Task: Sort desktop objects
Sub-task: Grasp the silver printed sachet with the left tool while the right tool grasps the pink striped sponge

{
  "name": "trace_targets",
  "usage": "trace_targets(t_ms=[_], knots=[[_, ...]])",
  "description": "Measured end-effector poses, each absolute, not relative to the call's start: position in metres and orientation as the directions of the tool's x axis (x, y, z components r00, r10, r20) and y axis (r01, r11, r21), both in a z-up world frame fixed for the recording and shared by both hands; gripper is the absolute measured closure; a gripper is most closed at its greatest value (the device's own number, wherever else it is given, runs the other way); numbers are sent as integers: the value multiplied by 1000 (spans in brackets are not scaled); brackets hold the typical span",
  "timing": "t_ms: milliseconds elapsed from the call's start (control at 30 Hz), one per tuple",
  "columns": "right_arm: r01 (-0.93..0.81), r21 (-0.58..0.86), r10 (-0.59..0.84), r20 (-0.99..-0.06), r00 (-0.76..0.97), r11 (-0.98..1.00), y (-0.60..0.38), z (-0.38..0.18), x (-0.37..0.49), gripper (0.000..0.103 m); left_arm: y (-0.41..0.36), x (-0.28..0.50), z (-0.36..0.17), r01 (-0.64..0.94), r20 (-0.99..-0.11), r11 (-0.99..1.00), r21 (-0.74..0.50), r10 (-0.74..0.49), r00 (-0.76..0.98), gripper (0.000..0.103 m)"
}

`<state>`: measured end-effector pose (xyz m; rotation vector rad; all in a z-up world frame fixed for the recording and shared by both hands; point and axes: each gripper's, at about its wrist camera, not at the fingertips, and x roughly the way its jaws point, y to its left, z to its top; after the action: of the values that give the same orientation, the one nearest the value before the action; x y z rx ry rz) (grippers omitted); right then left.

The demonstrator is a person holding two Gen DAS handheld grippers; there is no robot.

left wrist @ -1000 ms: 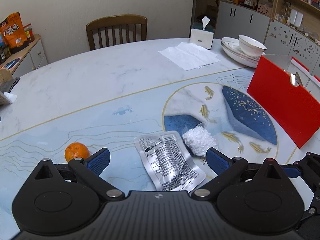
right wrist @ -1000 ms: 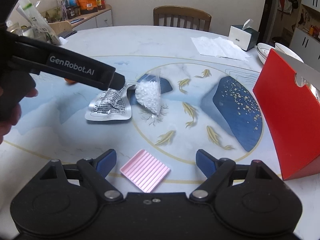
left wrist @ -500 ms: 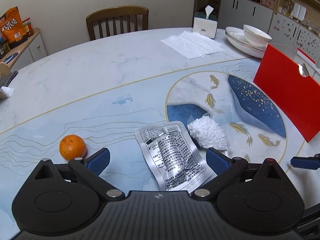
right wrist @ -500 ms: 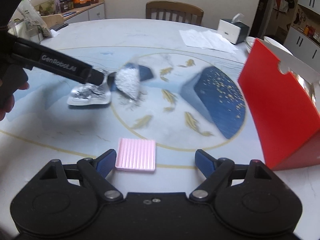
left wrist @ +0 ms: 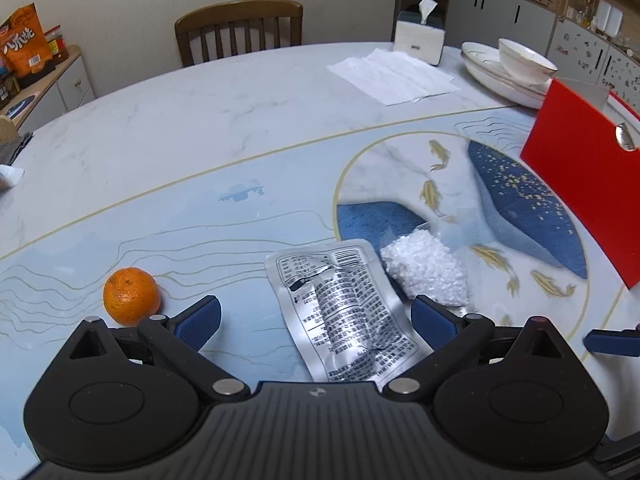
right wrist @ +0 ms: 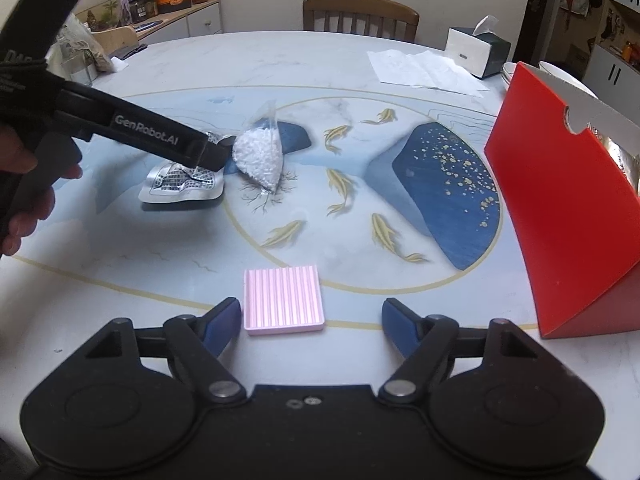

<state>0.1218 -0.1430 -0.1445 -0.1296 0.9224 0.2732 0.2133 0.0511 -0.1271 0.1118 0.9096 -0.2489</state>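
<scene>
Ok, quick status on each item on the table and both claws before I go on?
left claw: open, over the foil pouch, not gripping.
right claw: closing, pads not yet touching the pink tray.
foil pouch: crumpled, lying flat.
bag of white granules: lying beside the pouch, untouched.
orange: resting on the table, untouched.
pink tray: flat between the right claw's fingers.
red box: standing open.

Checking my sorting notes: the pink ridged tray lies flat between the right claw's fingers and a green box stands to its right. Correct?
Not quite: the box is red, not green, as the right wrist view shows. The pink ridged tray does lie flat between the closing right claw fingers, untouched.
</scene>
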Motion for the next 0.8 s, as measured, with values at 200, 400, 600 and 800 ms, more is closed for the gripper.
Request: trace_targets(t_ms=[200, 400, 600, 800], knots=[[-308, 14, 195, -801, 566, 951, -141, -143, 125, 34, 49, 222, -133, 243, -812, 969, -32, -167, 559, 5], [-325, 19, 209, -800, 562, 946, -141, -142, 126, 45, 49, 223, -134, 229, -816, 973, -35, -160, 555, 12], [-351, 13, 221, -799, 559, 936, -138, -141, 124, 54, 49, 223, -132, 219, -813, 976, -18, -141, 565, 29], [-365, 5, 223, -799, 559, 931, -138, -140, 121, 63, 51, 221, -130, 222, -809, 975, -17, -144, 570, 41]])
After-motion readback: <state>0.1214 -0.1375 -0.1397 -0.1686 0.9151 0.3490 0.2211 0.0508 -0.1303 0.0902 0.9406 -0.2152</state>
